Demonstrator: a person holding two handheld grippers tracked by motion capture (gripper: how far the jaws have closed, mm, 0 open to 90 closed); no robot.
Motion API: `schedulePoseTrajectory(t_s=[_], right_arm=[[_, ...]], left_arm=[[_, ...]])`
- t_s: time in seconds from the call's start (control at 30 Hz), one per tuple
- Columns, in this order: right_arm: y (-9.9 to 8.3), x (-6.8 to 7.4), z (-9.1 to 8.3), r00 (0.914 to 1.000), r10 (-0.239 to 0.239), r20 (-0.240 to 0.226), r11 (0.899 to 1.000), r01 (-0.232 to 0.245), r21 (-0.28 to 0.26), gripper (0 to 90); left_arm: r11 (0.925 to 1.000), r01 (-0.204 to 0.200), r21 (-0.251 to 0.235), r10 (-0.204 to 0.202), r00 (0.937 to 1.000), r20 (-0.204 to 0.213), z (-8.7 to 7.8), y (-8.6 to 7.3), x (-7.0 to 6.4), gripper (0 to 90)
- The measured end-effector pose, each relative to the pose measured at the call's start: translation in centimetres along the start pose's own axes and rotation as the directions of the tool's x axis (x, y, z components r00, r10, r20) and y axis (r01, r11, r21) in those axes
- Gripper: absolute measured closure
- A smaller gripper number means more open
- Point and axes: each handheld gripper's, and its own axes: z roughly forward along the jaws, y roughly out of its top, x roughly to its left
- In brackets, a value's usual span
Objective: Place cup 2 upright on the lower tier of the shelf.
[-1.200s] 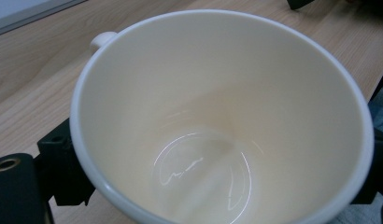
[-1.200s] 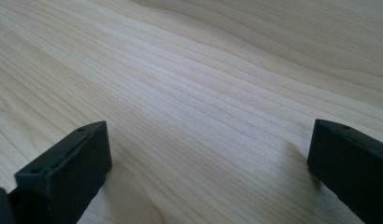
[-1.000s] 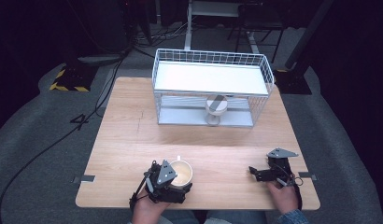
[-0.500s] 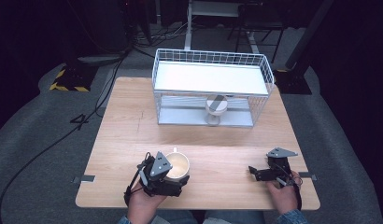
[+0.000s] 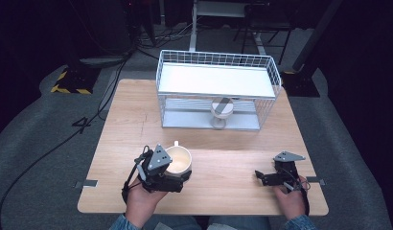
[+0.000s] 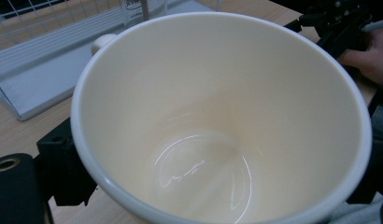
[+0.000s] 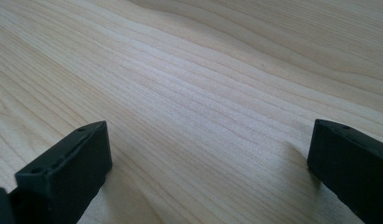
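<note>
A cream mug [image 5: 178, 159] stands upright between the jaws of my left gripper [image 5: 171, 173], near the table's front left, and its small handle points away from the person. In the left gripper view the empty mug [image 6: 217, 116] is seen from above, with a black jaw on each side of it. My right gripper [image 5: 267, 177] rests low over the front right of the wooden table [image 5: 233, 148], pointing left. Its two black fingers [image 7: 63, 163] stand wide apart over bare wood, with nothing between them.
A white wire rack [image 5: 218, 88] with a flat white top shelf stands at the back of the table. A small white and grey cup-like object [image 5: 222, 111] sits on its lower level. Cables and stands lie on the dark floor beyond.
My left gripper has carried the mug a little to the left and away from the table's front edge. The right gripper has barely moved.
</note>
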Motion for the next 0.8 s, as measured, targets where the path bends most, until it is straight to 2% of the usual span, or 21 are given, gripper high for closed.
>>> schedulePoseTrajectory(t_s=[0.1,0.27,0.43,0.53,0.7,0.8], right_arm=[[0.0,0.0,0.0,1.0000,0.000,0.000,1.000,0.000,0.000,0.0],[0.0,0.0,0.0,1.0000,0.000,0.000,1.000,0.000,0.000,0.1],[0.0,0.0,0.0,1.0000,0.000,0.000,1.000,0.000,0.000,0.1],[0.0,0.0,0.0,1.0000,0.000,0.000,1.000,0.000,0.000,0.1],[0.0,0.0,0.0,1.0000,0.001,0.000,1.000,-0.001,0.000,0.1],[0.0,0.0,0.0,1.0000,0.000,0.000,1.000,0.000,0.000,0.1]], left_arm=[[0.9998,0.013,-0.013,-0.013,0.9999,0.006,-0.4,0.7,0.3,9.2],[0.9997,-0.009,-0.024,0.008,0.9999,-0.012,-1.1,2.1,0.8,9.2],[0.9993,-0.011,-0.037,0.010,0.9999,-0.012,-1.5,3.1,1.1,9.2],[0.9980,-0.007,-0.064,0.006,1.0000,-0.005,-1.8,4.1,1.6,9.2],[0.9974,-0.020,-0.070,0.019,0.9996,-0.021,-1.9,5.1,2.0,9.2],[0.9970,-0.019,-0.074,0.018,0.9997,-0.015,-1.9,5.8,2.4,9.2]])
